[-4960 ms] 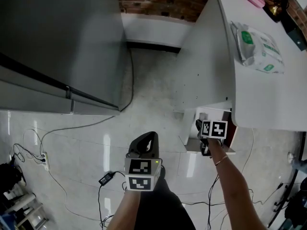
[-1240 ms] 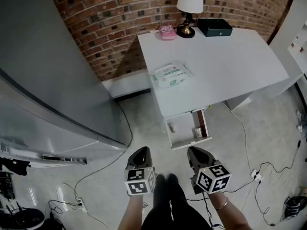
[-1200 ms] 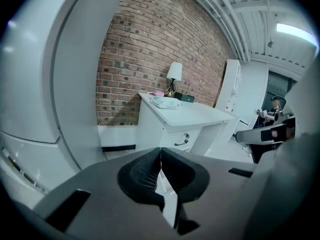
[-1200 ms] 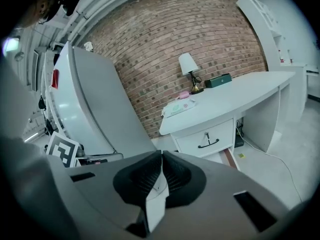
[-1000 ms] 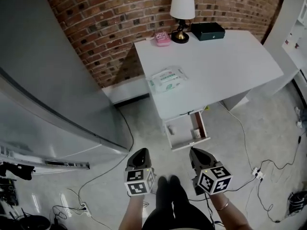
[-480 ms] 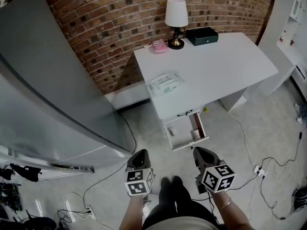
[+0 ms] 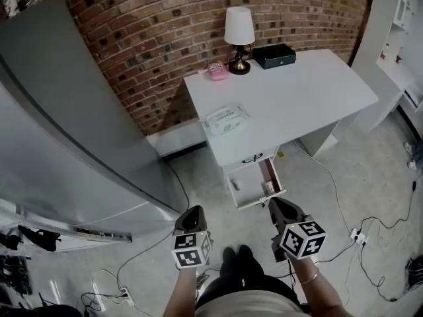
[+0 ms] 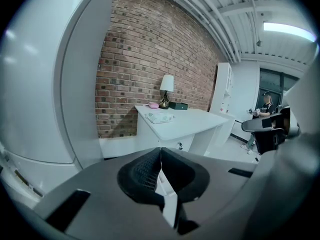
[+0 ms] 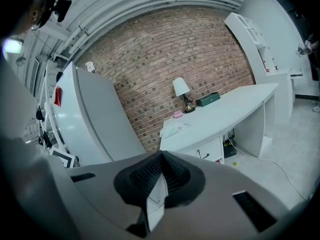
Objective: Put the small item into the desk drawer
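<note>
The white desk (image 7: pixel 297 98) stands against the brick wall, and its drawer (image 7: pixel 254 185) is pulled out and open. A small pale item (image 7: pixel 236 185) lies in the drawer's left part, and another small thing (image 7: pixel 269 187) by its right wall; both are too small to identify. My left gripper (image 7: pixel 192 216) and right gripper (image 7: pixel 283 209) hover over the floor in front of the drawer, apart from it. Both are shut with nothing between the jaws, as the left gripper view (image 8: pixel 160 153) and right gripper view (image 9: pixel 161 158) show.
On the desk are a lamp (image 7: pixel 238 28), a black box (image 7: pixel 275 55), a pink item (image 7: pixel 217 70) and a pack of wipes (image 7: pixel 225 119). A big grey appliance (image 7: pixel 73 131) stands at the left. Cables (image 7: pixel 357 233) lie on the floor. A person (image 8: pixel 263 108) sits far off.
Five seconds ago the right gripper was at the open drawer. Since then both grippers have pulled back from it, and over the last second they rose. The drawer stays open.
</note>
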Available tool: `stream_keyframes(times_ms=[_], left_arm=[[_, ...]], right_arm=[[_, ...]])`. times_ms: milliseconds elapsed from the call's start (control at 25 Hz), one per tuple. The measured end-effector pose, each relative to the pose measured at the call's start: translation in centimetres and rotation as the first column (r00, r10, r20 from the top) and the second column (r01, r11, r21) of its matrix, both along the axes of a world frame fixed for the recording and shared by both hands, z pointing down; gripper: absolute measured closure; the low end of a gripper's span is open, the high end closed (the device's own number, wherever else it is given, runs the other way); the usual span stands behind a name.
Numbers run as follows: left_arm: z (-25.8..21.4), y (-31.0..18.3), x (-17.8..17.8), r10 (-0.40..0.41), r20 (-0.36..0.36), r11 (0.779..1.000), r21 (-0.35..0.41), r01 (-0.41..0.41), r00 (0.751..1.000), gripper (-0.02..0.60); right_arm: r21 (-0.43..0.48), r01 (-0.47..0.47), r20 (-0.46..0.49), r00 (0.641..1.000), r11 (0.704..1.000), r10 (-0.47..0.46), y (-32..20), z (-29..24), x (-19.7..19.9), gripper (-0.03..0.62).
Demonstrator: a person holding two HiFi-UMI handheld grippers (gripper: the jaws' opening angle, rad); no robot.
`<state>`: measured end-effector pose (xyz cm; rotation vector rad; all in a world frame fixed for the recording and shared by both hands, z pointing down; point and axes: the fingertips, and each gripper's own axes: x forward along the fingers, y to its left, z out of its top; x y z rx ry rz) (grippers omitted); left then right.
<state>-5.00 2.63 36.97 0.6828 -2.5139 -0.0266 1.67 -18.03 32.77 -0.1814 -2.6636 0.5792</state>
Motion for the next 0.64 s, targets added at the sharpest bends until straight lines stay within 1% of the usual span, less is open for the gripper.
stream_keyframes(times_ms=[280, 640], left_arm=[[-1.3, 0.5, 0.2, 0.001, 0.021, 1.000, 0.001, -0.001, 1.000, 0.560], [-1.2, 1.7, 0.2, -0.003, 0.020, 1.000, 0.003, 0.003, 1.000, 0.560]], right_arm=[[-0.007, -0.014, 0.017, 1.000, 1.000, 0.014, 0.0, -1.2, 0.1, 0.588], [-0.006, -0.010, 0.018, 1.000, 1.000, 0.010, 1.0, -1.3, -0.3, 0.588]])
